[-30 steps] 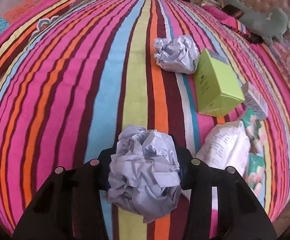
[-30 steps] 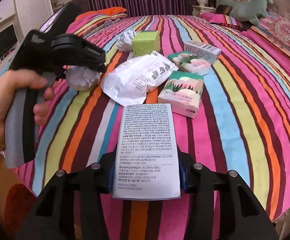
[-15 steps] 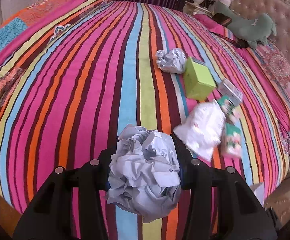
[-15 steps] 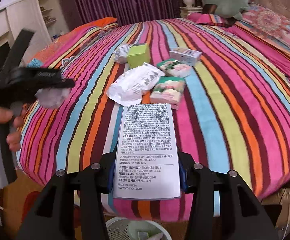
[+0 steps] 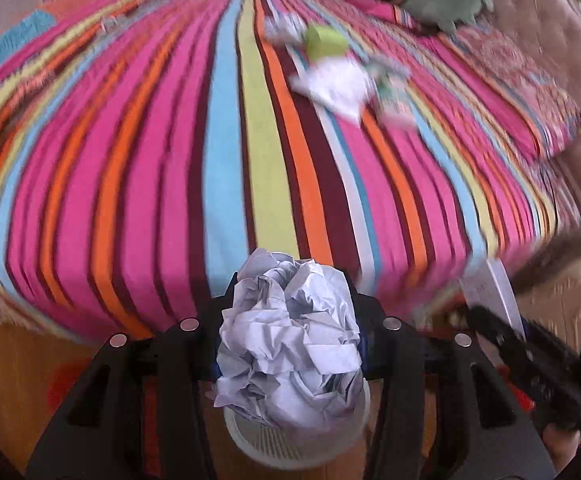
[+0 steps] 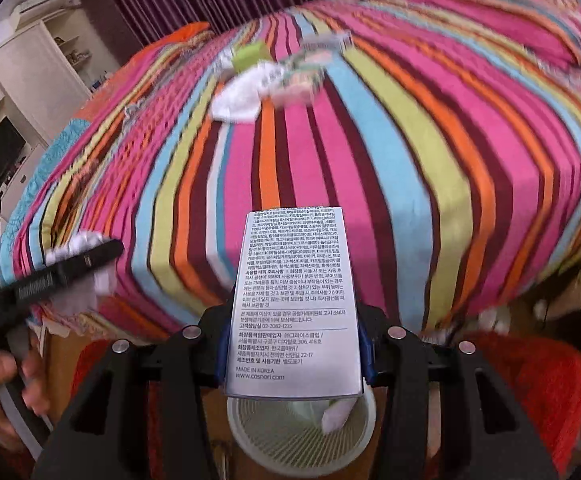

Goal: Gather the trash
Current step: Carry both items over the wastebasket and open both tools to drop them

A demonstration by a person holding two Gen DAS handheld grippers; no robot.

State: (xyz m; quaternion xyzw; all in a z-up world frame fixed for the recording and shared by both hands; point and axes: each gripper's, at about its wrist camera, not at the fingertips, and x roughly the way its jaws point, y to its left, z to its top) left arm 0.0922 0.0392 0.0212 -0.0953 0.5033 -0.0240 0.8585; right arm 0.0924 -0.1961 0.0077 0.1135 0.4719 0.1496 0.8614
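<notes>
My left gripper (image 5: 290, 340) is shut on a crumpled white paper ball (image 5: 290, 344), held off the bed's edge above a white mesh waste bin (image 5: 290, 440). My right gripper (image 6: 294, 344) is shut on a flat white printed carton (image 6: 296, 300), held above the same bin (image 6: 302, 436), which has some trash inside. The left gripper shows at the left of the right wrist view (image 6: 54, 272). More trash lies far up the striped bed: a white pouch (image 5: 334, 84), a green box (image 5: 324, 42), another paper ball (image 5: 284, 28), and small packets (image 5: 390, 92).
The striped bedspread (image 5: 226, 160) fills both views and drops to a wooden floor (image 5: 6, 360). A red rug (image 6: 530, 384) lies by the bin. A green plush toy (image 5: 442, 0) sits at the headboard. White cabinets (image 6: 22, 92) stand at the left.
Both grippers have pulled back from the bed and past its edge with their loads. The white bin has come into view below both of them.
</notes>
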